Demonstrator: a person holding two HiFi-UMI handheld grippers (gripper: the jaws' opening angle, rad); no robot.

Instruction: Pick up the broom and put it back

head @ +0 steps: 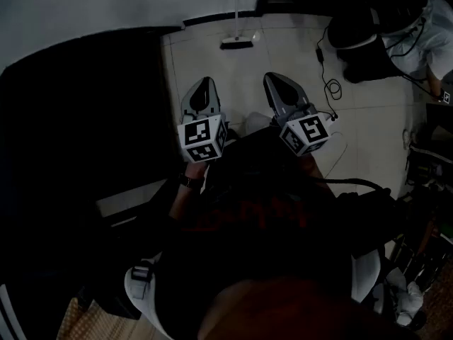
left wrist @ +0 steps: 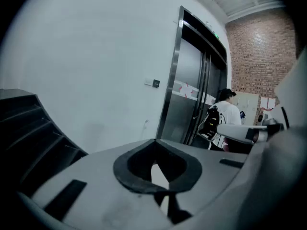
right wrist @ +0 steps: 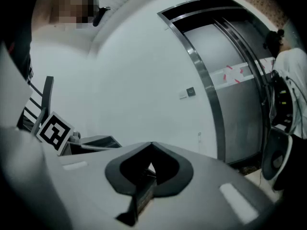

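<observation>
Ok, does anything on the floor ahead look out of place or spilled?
Nothing spilled or damaged. The broom stands upright against the wall, head on the floor. The only odd thing is a loose black cable snaking along to the right of it.

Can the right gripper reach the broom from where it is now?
Probably not yet. The broom stands against the wall, far across the floor, while the right gripper is held close to the person with its fingers shut. Nothing seems to block the way, so stepping closer should do it.
</observation>
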